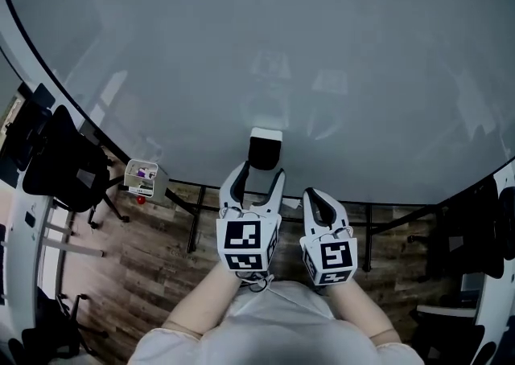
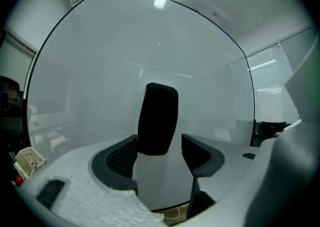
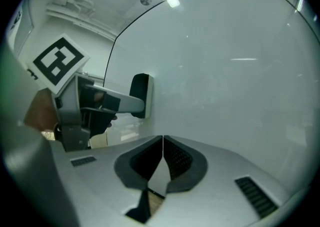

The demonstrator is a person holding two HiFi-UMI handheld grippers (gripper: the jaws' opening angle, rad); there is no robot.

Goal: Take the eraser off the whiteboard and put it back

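Eraser (image 1: 265, 152) is stuck upright on the whiteboard (image 1: 338, 50), near its bottom edge. Left tool (image 2: 159, 143) is spread with one jaw on each side of the eraser, pads close to its sides but not pinching it. Right tool (image 3: 163, 138) is pressed together with nothing in it, just beside the left one, pointing at bare board right of the eraser
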